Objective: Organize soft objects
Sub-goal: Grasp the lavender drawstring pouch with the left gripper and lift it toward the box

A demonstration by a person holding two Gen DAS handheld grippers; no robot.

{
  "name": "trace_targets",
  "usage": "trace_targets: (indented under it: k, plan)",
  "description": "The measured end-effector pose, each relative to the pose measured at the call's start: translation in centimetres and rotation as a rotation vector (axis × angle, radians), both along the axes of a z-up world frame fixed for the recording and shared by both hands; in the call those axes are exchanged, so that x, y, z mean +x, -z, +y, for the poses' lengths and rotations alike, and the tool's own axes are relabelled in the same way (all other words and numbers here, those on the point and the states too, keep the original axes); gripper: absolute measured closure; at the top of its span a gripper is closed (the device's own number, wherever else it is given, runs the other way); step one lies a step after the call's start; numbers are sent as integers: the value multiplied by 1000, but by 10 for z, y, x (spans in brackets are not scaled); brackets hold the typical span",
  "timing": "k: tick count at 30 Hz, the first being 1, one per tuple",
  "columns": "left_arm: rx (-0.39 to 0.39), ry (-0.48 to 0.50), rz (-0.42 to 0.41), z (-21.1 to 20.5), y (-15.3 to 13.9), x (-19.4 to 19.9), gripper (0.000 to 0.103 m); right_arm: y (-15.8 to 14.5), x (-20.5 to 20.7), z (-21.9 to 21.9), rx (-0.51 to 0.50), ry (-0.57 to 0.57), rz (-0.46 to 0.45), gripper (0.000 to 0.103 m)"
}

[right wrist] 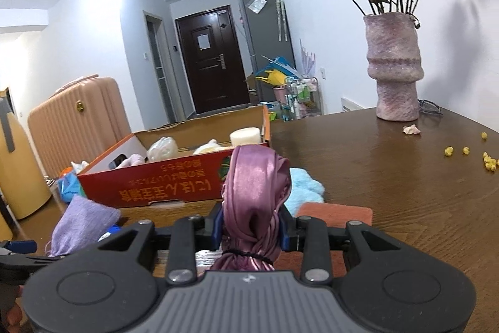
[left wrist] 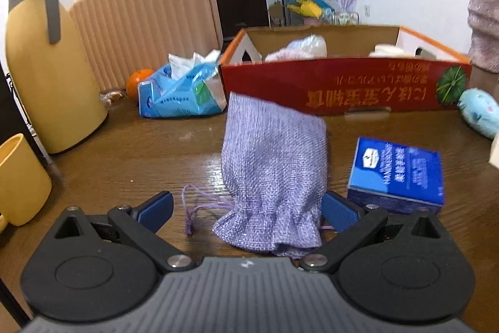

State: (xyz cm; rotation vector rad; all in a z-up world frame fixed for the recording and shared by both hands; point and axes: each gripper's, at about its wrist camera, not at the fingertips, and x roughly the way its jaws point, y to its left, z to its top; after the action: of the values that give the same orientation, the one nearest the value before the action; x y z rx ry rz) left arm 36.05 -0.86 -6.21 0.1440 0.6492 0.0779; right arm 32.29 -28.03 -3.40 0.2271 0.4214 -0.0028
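Tongs on the left (left wrist: 246, 208) stand wide around the gathered neck of a lilac drawstring pouch (left wrist: 274, 173) on the tabletop (left wrist: 124, 152); right tongs (right wrist: 251, 231) clamp a mauve satin bundle (right wrist: 254, 202). Beyond lies a red cardboard box (left wrist: 343, 86) holding pale soft items

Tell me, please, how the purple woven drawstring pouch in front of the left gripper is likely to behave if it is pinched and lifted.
The purple pouch would probably sag and fold, since its loose weave already slumps unevenly on the table. It looks light, with no firm bulge inside. Its coarse fabric should grip the left gripper pads well, though the drawstring may dangle and snag.
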Motion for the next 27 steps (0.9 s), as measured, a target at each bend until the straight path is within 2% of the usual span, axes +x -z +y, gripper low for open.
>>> trace_targets:
  k: [5,7,9,11,13,15,18,27]
  plan:
    - [-12,26,20,3,3,9,0,2,4,-3,0,20,8,70]
    - [-23,35,24,4,4,10,5,3,4,-5,1,26,11,70]
    - [-51,51,27,6,3,9,29,3,4,-5,3,29,14,70]
    - [-83,78,27,7,1,7,40,4,5,-5,3,30,17,70]
    - [-84,84,23,6,0,6,48,4,5,-5,2,27,19,70]
    - [-86,81,18,6,-1,5,61,4,5,-5,3,24,17,70]
    - [-107,78,6,9,-4,2,71,3,4,-5,6,17,14,70]
    - [-125,63,-87,14,-20,-15,75,3,3,-6,12,10,6,70]
